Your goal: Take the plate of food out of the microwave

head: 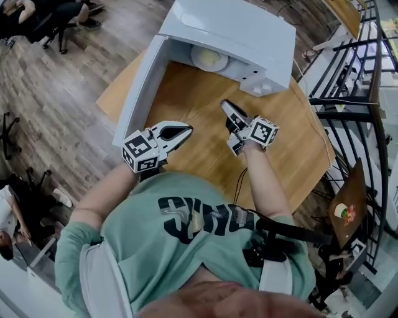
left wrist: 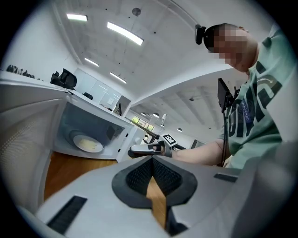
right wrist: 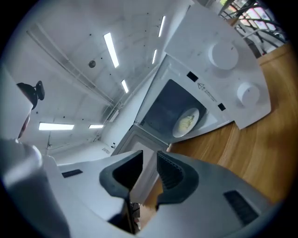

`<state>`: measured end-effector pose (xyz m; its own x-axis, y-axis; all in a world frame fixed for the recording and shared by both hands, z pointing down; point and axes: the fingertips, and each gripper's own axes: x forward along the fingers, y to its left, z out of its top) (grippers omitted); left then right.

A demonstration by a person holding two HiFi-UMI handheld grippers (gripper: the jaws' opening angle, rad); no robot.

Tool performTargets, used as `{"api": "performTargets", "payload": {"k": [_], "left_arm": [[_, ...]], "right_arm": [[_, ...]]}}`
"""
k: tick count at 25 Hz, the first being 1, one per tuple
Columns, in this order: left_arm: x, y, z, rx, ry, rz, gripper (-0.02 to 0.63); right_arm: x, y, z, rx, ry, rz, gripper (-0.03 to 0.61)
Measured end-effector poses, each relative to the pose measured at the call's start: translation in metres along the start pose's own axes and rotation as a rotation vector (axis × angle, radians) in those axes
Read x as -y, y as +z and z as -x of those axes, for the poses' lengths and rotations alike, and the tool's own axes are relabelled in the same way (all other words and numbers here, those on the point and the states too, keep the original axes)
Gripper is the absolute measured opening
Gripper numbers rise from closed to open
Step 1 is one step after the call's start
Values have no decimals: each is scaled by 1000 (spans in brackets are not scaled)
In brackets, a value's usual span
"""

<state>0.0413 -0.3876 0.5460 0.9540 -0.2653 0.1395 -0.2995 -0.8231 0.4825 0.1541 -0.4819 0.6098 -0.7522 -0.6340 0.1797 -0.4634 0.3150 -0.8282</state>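
The white microwave (head: 230, 28) stands at the far side of the wooden table (head: 292, 143), its door (head: 140, 87) swung open to the left. Inside sits a white plate (head: 209, 59) of pale yellow food, also visible as the plate (left wrist: 87, 143) in the left gripper view and the plate (right wrist: 186, 122) in the right gripper view. My left gripper (head: 184, 131) hovers by the door's lower edge, its pads meeting with nothing between them. My right gripper (head: 226, 107) points at the cavity from in front, a short way off; a narrow gap shows between its fingers (right wrist: 173, 172), and nothing is in it.
A black metal railing (head: 354, 74) runs along the table's right side. Seated people and office chairs (head: 59, 18) are on the wood floor at the upper left. The microwave's control panel with two knobs (right wrist: 223, 53) faces my right gripper.
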Motion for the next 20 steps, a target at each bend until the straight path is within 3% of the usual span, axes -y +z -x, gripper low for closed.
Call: {"api": "performTargets", "payload": {"k": [6, 11, 13, 20], "left_arm": [[-17, -17, 10, -12, 29, 2, 2], [-20, -33, 10, -36, 27, -5, 2], [-20, -37, 11, -44, 23, -18, 2], [-25, -44, 14, -50, 18, 1, 2]], "right_arm": [[40, 13, -52, 25, 2, -127, 141], [86, 28, -80, 122, -55, -339, 145], [97, 33, -91, 150, -53, -398, 204], [123, 35, -119, 183, -93, -484, 241]]}}
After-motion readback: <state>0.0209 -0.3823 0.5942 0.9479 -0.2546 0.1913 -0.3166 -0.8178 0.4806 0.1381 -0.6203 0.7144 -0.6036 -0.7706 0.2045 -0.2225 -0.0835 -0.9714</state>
